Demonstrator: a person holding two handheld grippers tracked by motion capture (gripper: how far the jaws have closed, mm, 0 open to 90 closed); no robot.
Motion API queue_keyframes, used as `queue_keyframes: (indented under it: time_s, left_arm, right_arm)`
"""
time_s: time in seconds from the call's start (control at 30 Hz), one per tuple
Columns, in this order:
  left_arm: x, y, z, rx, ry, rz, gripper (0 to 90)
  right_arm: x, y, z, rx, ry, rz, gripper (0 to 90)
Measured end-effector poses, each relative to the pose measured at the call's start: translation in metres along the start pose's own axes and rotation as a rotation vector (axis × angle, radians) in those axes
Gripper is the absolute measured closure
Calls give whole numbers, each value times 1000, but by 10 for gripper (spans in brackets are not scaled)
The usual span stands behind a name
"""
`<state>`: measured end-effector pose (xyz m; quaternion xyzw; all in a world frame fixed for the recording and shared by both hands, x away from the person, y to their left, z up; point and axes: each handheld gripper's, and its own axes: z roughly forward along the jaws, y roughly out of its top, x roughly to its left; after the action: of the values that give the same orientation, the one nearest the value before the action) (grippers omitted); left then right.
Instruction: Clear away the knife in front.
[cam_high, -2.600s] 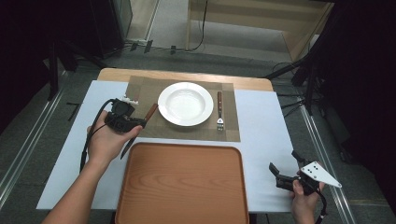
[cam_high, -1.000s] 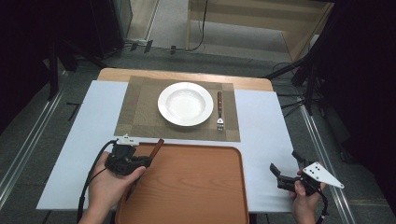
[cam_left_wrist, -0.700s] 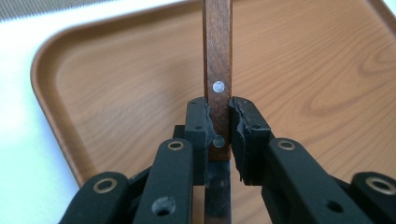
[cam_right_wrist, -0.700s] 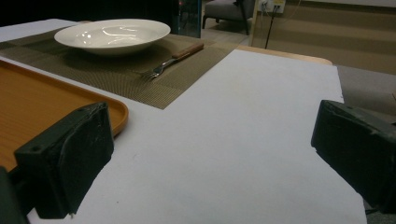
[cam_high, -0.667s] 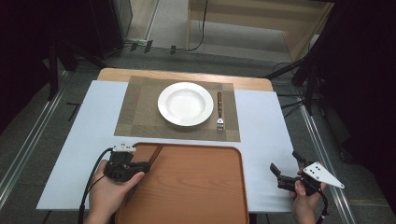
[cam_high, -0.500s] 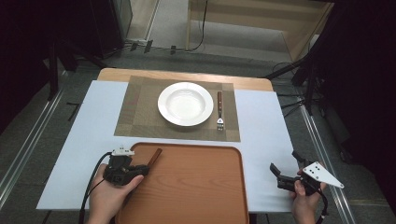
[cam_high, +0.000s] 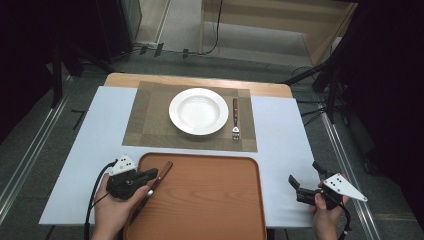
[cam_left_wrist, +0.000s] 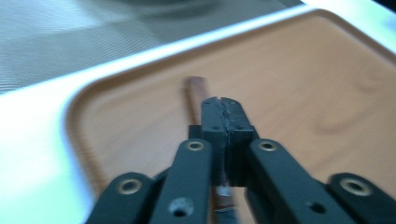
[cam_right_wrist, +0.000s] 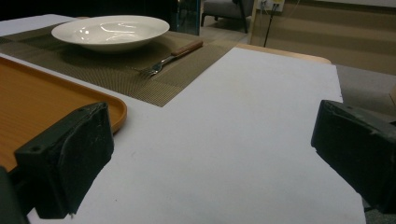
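a wooden-handled knife (cam_high: 156, 181) lies slanted over the near-left corner of an orange tray (cam_high: 210, 200), its brown handle pointing up and away toward the far edge and its darker blade end running back under the person's left hand (cam_high: 114, 210). the left gripper (cam_high: 150, 175) sits low over that corner, and in the left gripper view its jaws are pressed together on the knife (cam_left_wrist: 196, 100), the handle showing just beyond the tips above the tray's floor (cam_left_wrist: 303, 84); the view is blurred, so whether the knife rests on the tray or hangs just above it cannot be told.

the tray lies on the near middle of a white-covered desk (cam_high: 285, 130). beyond it, a woven brown mat (cam_high: 150, 120) carries a white plate (cam_high: 198, 111), with a fork (cam_high: 235, 118) just to the plate's right, tines toward the tray.

well apart at the near-right edge of the desk, the right hand (cam_high: 327, 217) holds the right gripper (cam_high: 305, 180) off the tray's right side, its jaws spread wide with nothing between them. in the right gripper view the two black jaws stand far apart over bare white desk (cam_right_wrist: 243, 140), with the tray's corner (cam_right_wrist: 56, 102) at left and the plate (cam_right_wrist: 110, 31) and fork (cam_right_wrist: 170, 57) on the mat (cam_right_wrist: 112, 70) farther off.
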<state>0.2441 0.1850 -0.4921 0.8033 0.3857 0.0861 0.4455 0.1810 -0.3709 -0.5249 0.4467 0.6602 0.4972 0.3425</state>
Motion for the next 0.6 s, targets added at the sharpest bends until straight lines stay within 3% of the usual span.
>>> queue_keyframes:
  time_s: [0.07,0.1,0.2,0.3,0.37,0.6]
  left_arm:
    - [-5,3,2,25,-61,9,881]
    - [-8,4,5,33,-83,37,882]
    - [-15,7,18,99,-57,130,886]
    - [-16,8,27,151,-6,170,887]
    - [-14,6,31,176,15,171,887]
    - [-3,-2,22,188,3,155,888]
  right_arm:
    - [0,0,0,1,-1,-3,0]
    - [0,0,0,2,-2,-4,0]
    - [1,0,0,3,-3,-6,0]
    - [1,0,0,5,-4,-7,0]
    - [1,0,0,7,-4,-9,0]
    - [3,0,1,14,-6,-18,0]
